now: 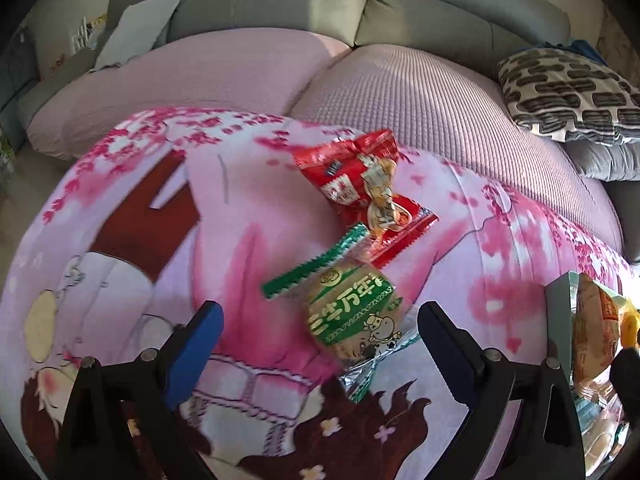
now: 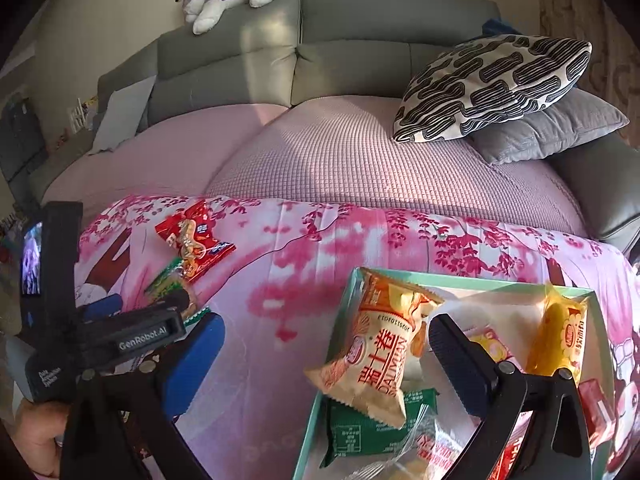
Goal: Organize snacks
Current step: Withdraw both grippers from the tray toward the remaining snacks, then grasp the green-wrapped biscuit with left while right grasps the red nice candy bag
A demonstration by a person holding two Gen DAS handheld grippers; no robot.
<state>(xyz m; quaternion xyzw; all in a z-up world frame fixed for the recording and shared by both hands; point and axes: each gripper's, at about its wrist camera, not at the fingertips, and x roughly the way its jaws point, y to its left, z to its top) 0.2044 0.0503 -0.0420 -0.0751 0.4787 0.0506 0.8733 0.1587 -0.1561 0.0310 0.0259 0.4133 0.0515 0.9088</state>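
A round green-and-tan snack packet [image 1: 352, 316] lies on the pink blanket between the spread fingers of my left gripper [image 1: 320, 340], which is open and holds nothing. Just beyond it lies a red snack packet [image 1: 360, 184], also visible in the right wrist view [image 2: 194, 240]. My right gripper [image 2: 326, 360] is open above the left edge of a teal box [image 2: 472, 280]. An orange packet [image 2: 380, 360] leans over that box's left wall, between the fingers. Inside the box are a yellow packet [image 2: 556, 332] and a green packet [image 2: 360, 428].
The printed pink blanket [image 1: 240, 220] covers the front of a grey sofa with pink seat covers [image 2: 340, 152]. A black-and-white patterned cushion [image 2: 492, 84] sits on a grey one at the right. A hand [image 2: 36, 432] holds the left gripper's black housing [image 2: 120, 340].
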